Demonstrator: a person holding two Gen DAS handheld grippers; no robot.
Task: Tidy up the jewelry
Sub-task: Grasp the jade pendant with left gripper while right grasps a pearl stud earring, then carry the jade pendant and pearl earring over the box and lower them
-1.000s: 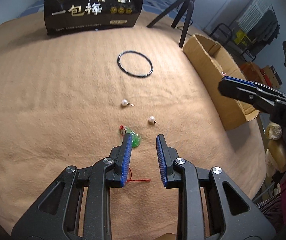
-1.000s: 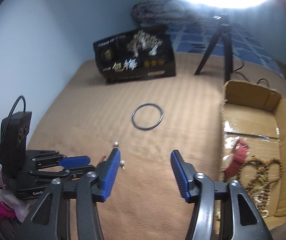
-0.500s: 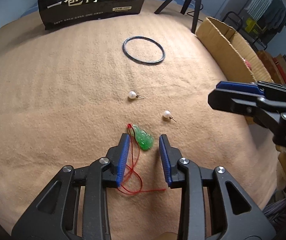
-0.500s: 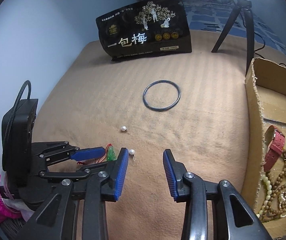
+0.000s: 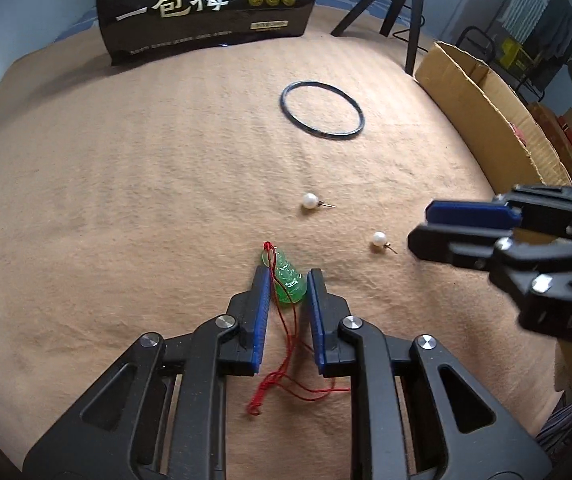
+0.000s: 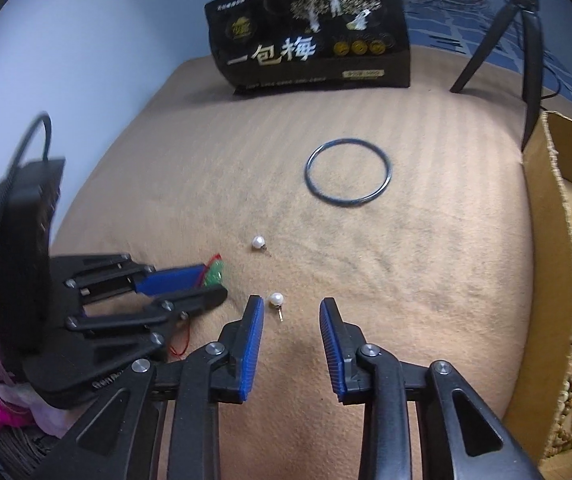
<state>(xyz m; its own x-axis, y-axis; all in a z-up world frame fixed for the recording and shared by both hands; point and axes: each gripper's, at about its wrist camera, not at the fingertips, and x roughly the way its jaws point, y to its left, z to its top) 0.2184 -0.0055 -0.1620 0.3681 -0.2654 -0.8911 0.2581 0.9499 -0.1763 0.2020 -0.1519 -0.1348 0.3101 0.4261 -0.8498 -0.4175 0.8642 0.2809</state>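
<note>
While spread wide, left gripper (image 5: 288, 276) fingers sit either side of green pendant (image 5: 287, 279), not squeezing. Right gripper (image 6: 292, 304) fingers spread too, pearl earring (image 6: 275, 299) between tips.

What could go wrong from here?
1. The left claw straddles the pendant with its red cord trailing underneath; closing may pinch only cord, or the cord may snag when lifted.
2. The near pearl sits off-centre by the right claw's left finger; closing could roll it away.
</note>
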